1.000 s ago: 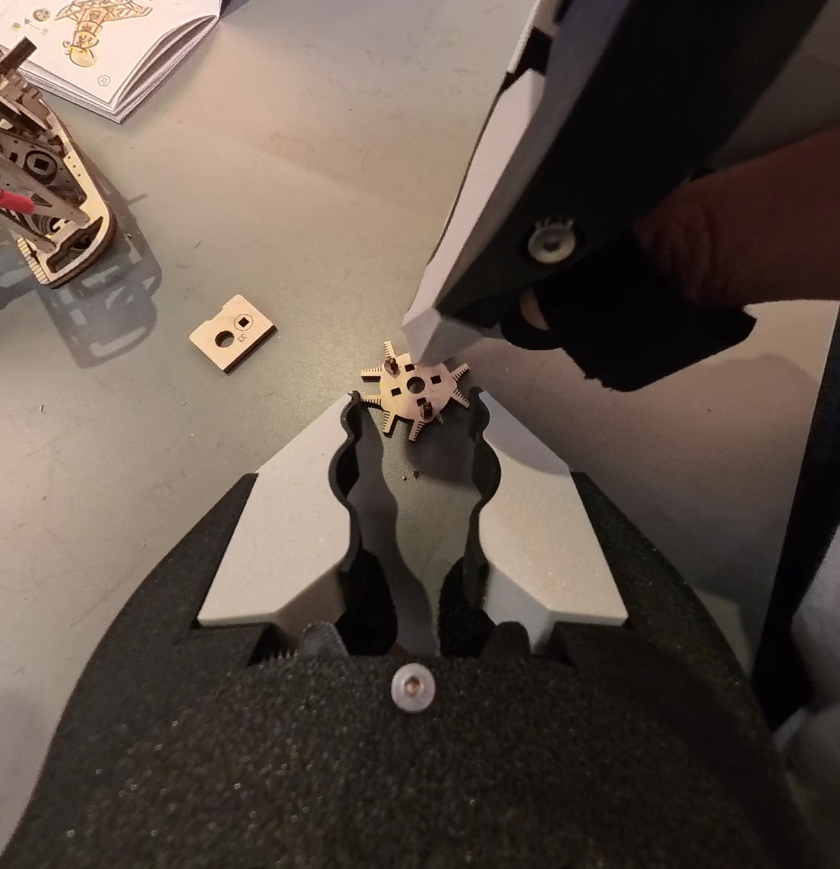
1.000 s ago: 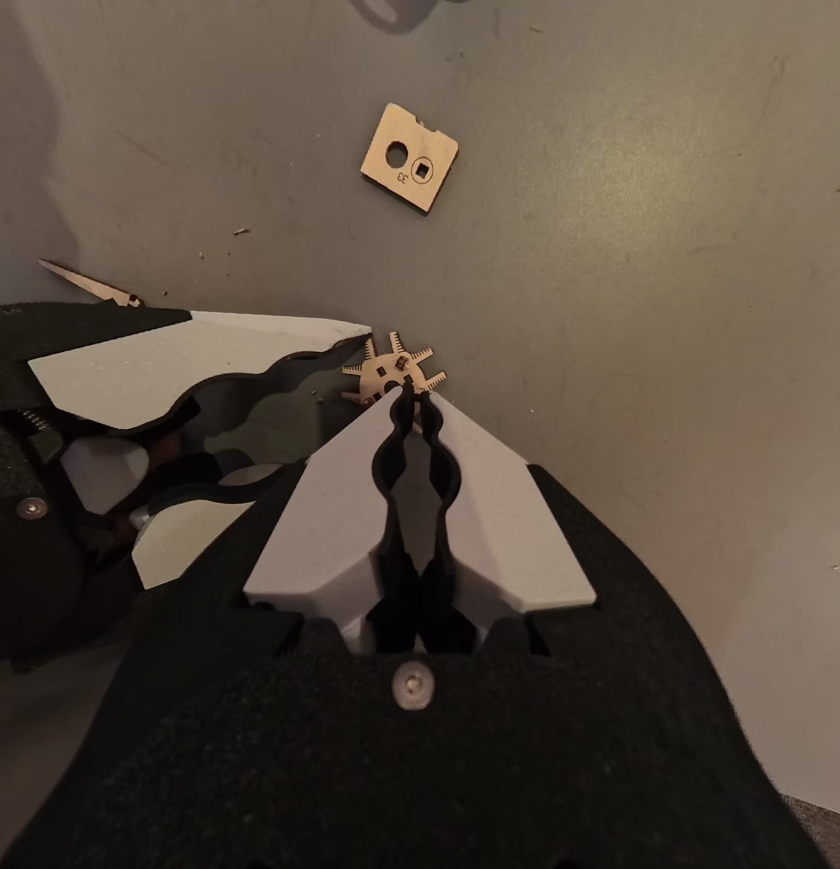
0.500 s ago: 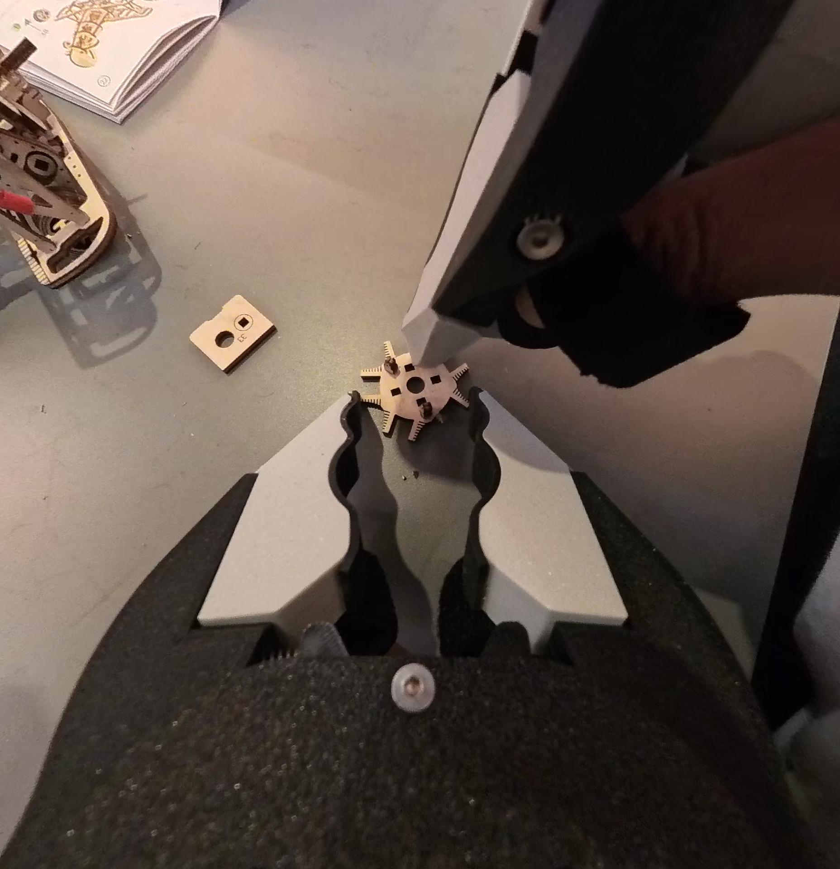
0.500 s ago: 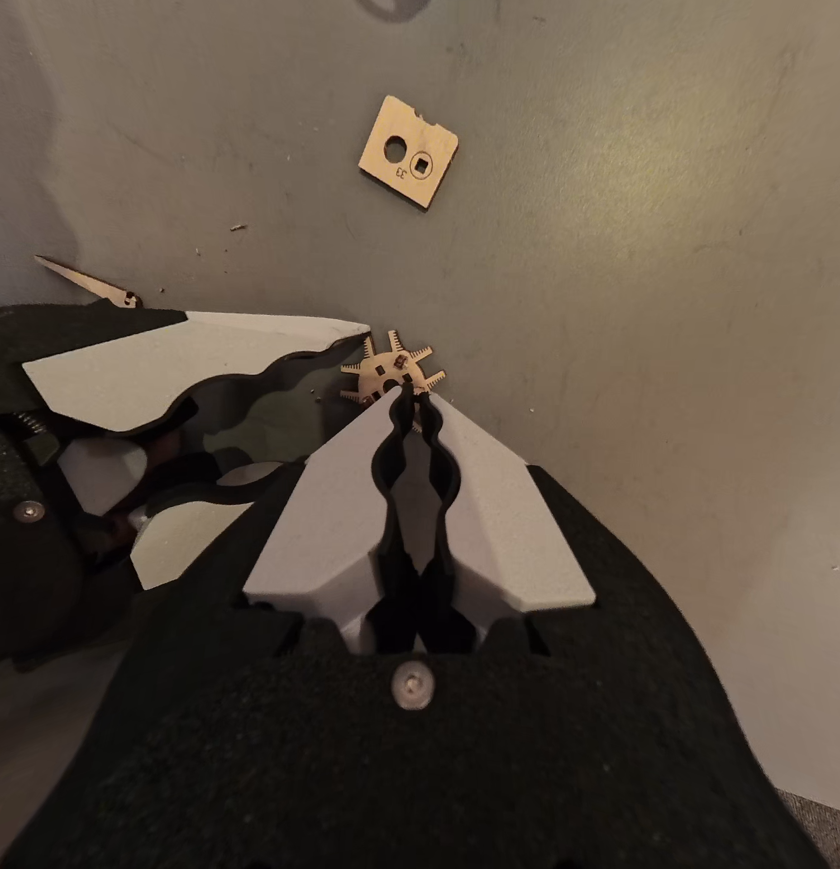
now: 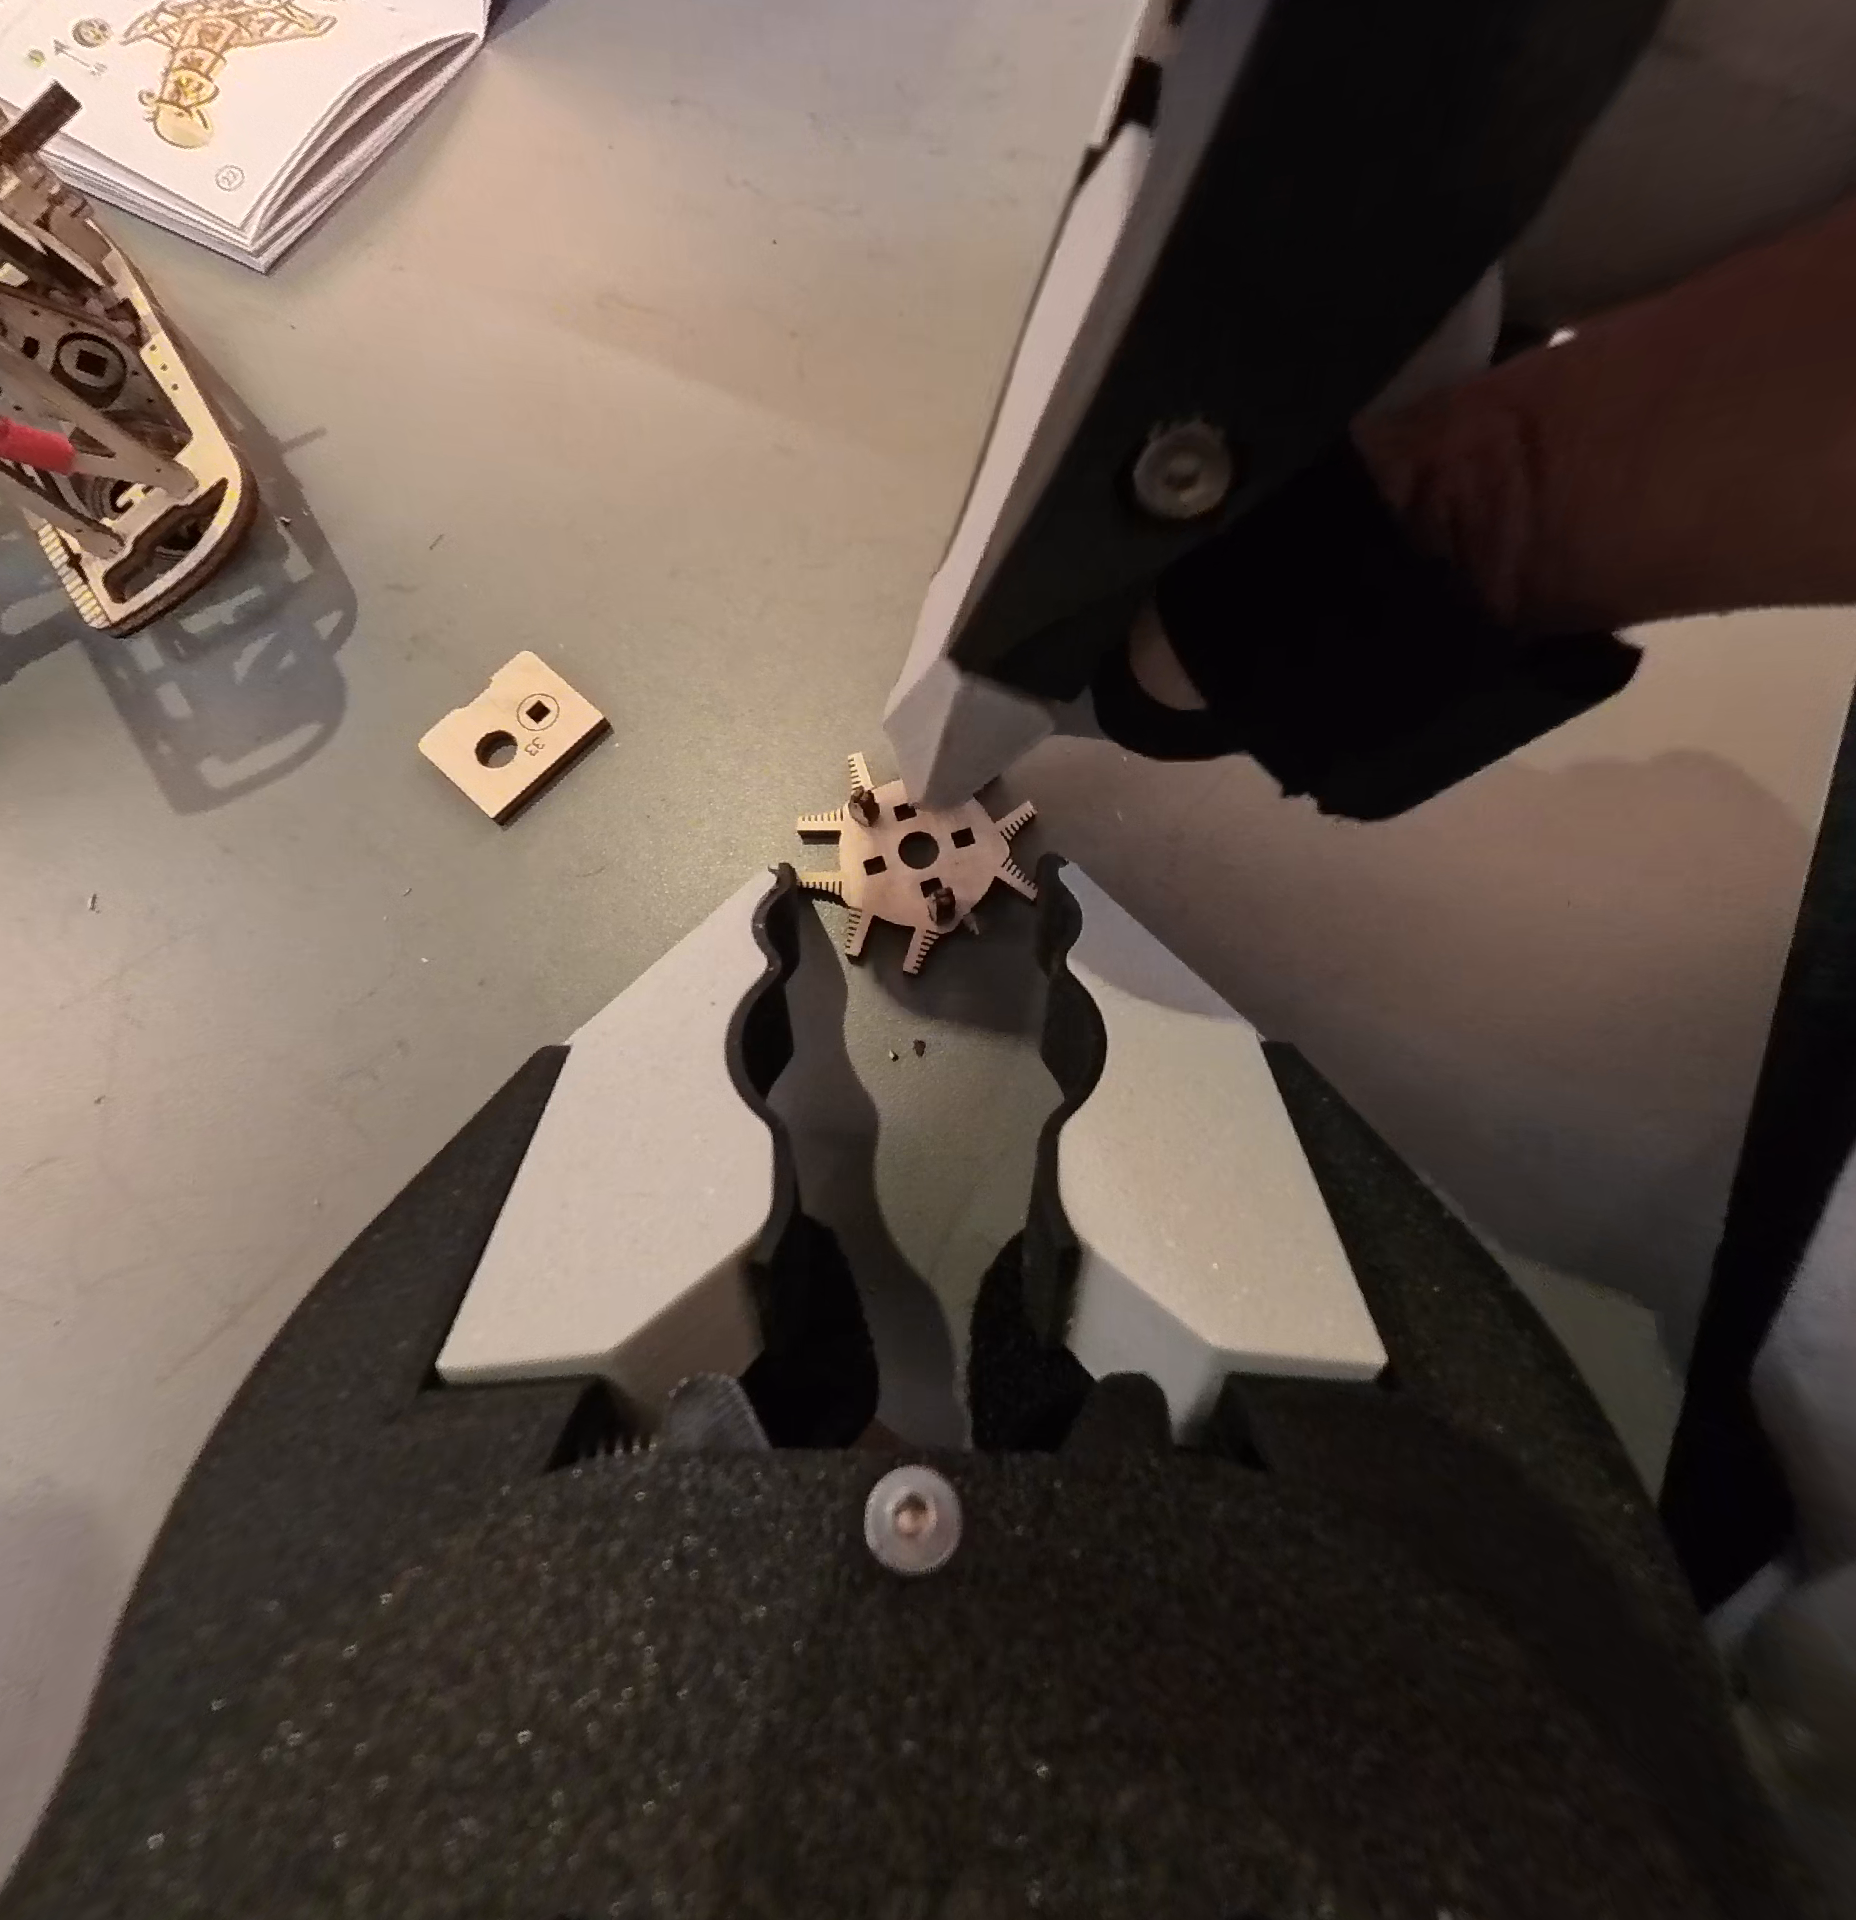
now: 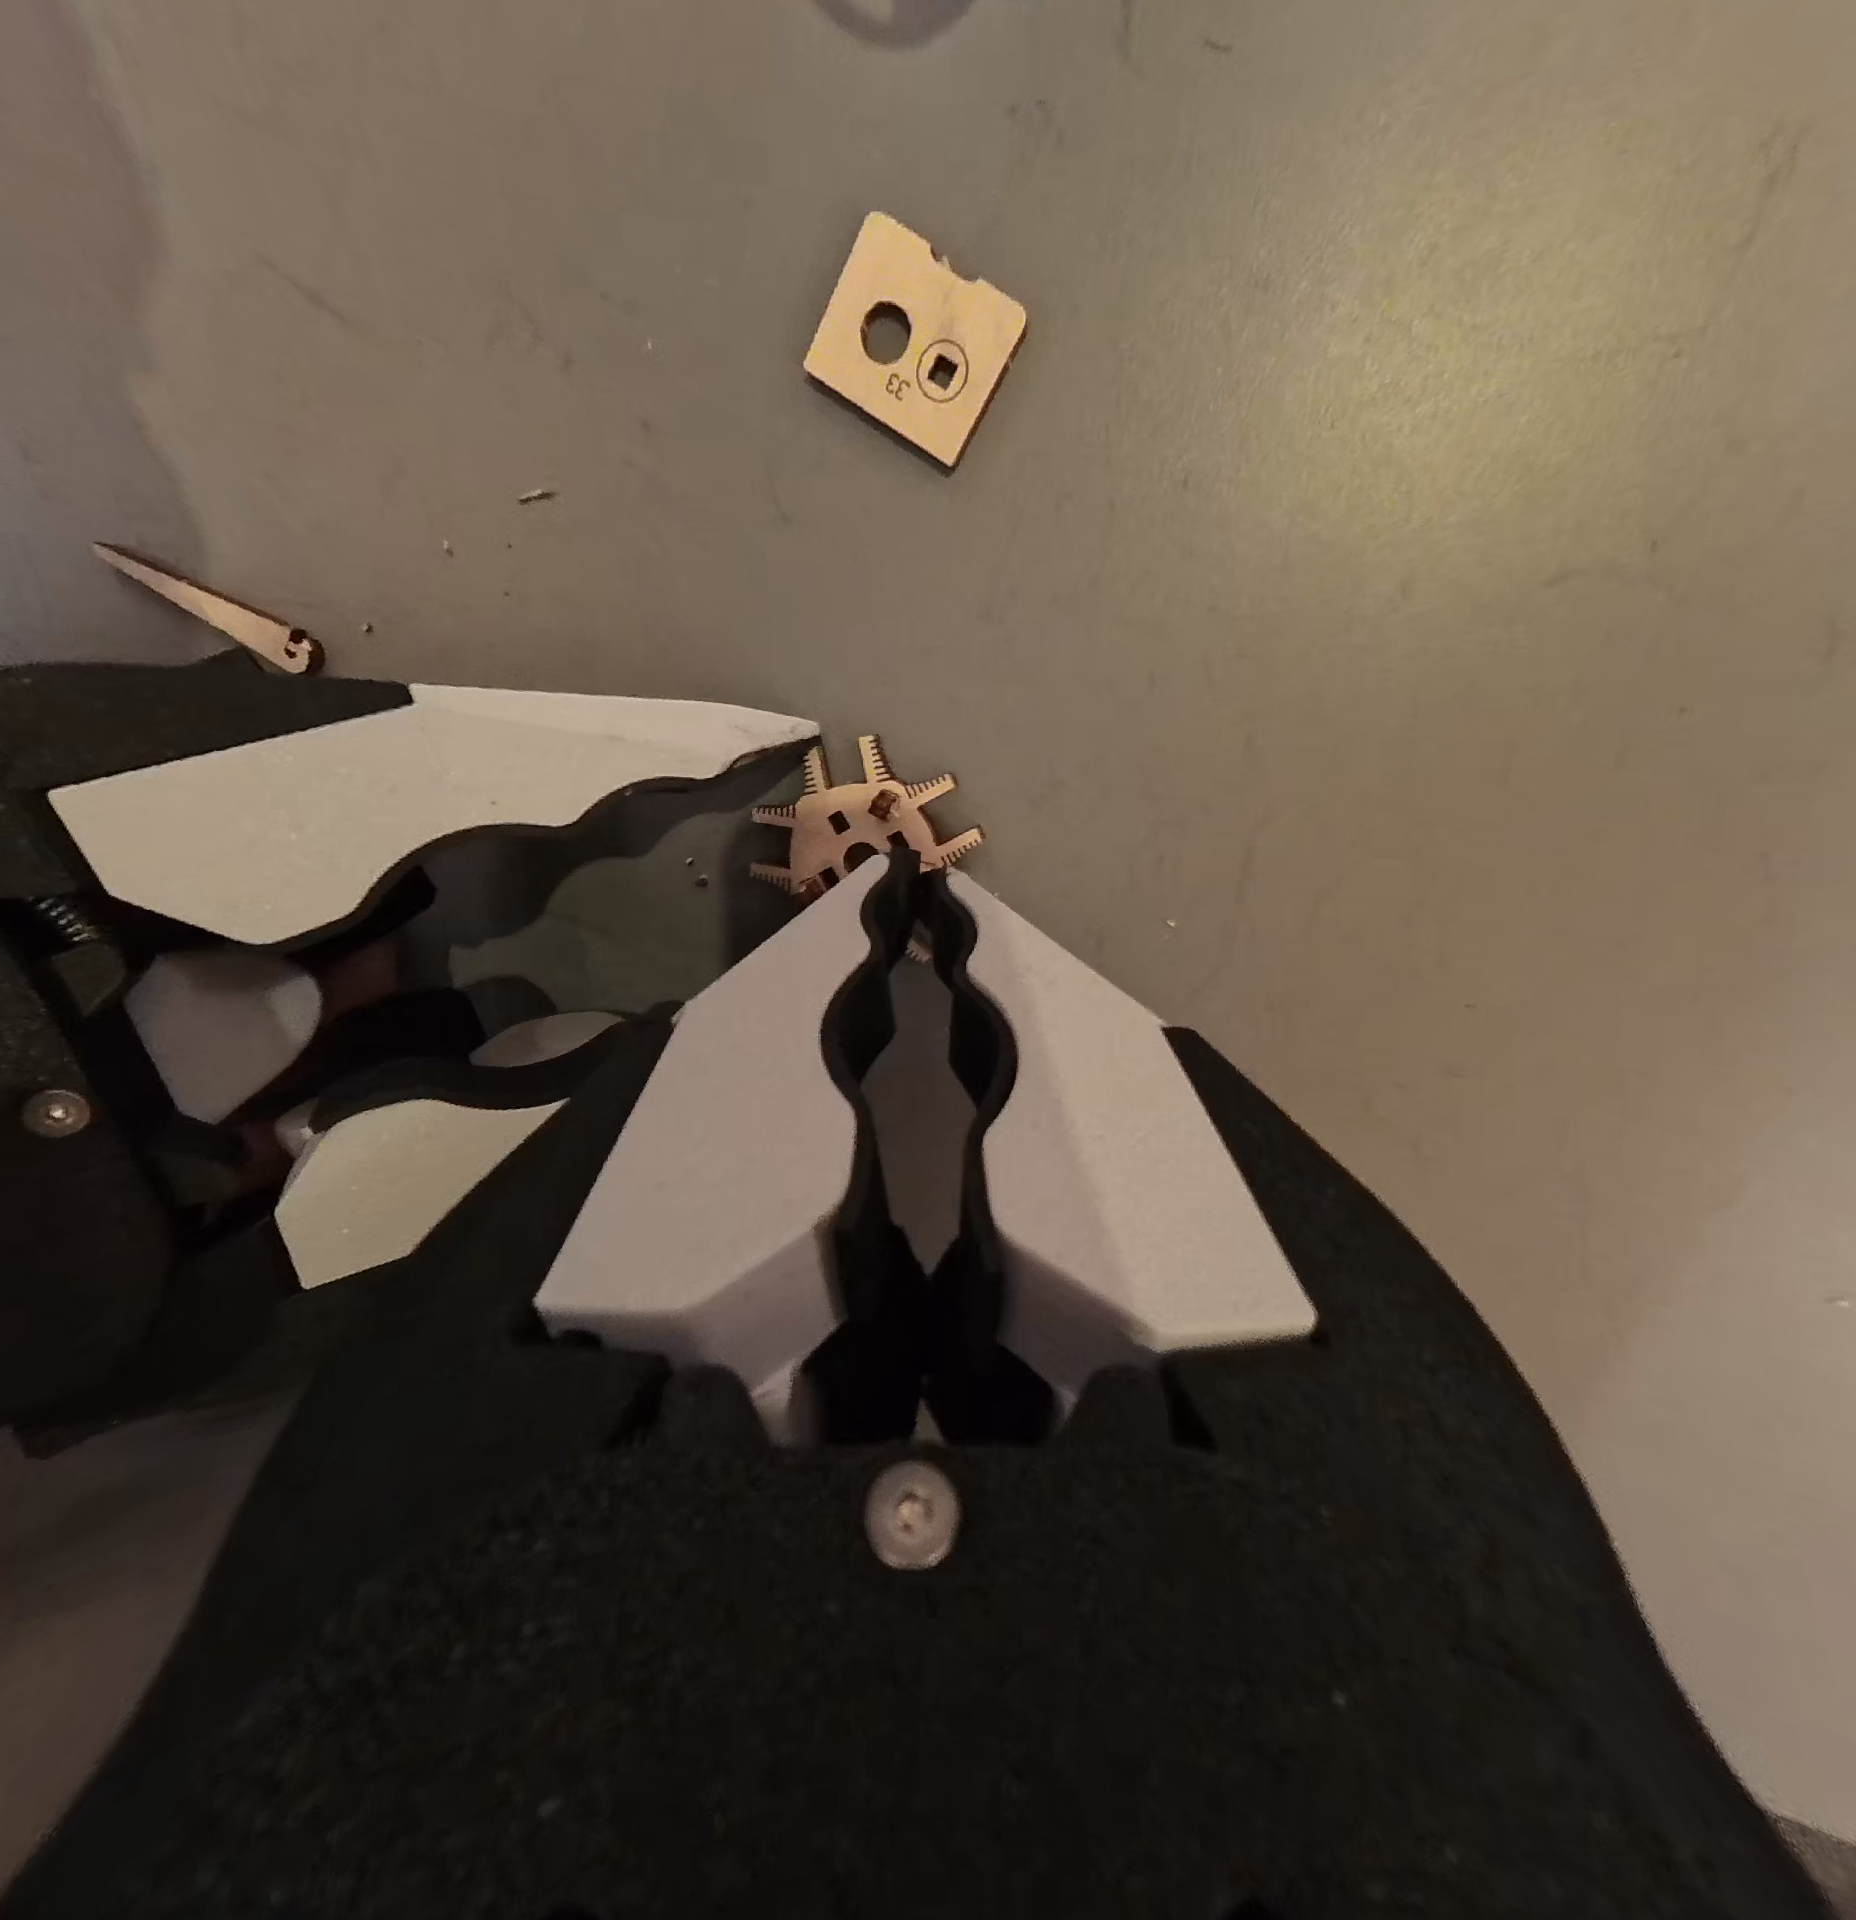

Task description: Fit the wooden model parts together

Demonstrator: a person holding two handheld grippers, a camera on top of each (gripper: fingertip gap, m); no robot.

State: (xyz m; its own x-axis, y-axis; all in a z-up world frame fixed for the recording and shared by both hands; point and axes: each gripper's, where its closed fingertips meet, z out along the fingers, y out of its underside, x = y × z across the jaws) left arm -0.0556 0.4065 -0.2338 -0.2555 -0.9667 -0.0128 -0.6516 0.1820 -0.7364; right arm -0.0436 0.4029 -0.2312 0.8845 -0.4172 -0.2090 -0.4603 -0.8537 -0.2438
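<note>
Wooden gear piece (image 5: 919, 865) lies flat on the grey table (image 5: 612, 436), a small disc with toothed arms radiating from it, a round centre hole, several square slots and two short dark pegs standing up from its face. Left gripper (image 5: 908, 883) sits low over the table with its jaws wide apart; the gear's near edge lies between the two tips, one toothed arm just beside the left tip, nothing gripped. Two tiny dark specks lie on the table between the jaws.

Right gripper (image 6: 908, 862) comes in from the right side, tilted steeply down, jaws nearly closed, tips set on the far edge of the gear's face. In the right wrist view a thin dark sliver shows in the narrow gap at the tips; cannot tell whether it is a peg being held or only shadow. A hand (image 5: 1589, 468) in a dark fingerless glove holds this gripper.

Beyond the gear, apart from it: square wooden plate (image 5: 516, 740) with one round hole and one square hole, lying flat. Thin pointed wooden sliver (image 6: 212, 610) on the table past the left gripper's body. Farther left, a partly built wooden model (image 5: 82, 416) with a red part on it. Farthest, an open instruction booklet (image 5: 249, 94) at the table's far edge
</note>
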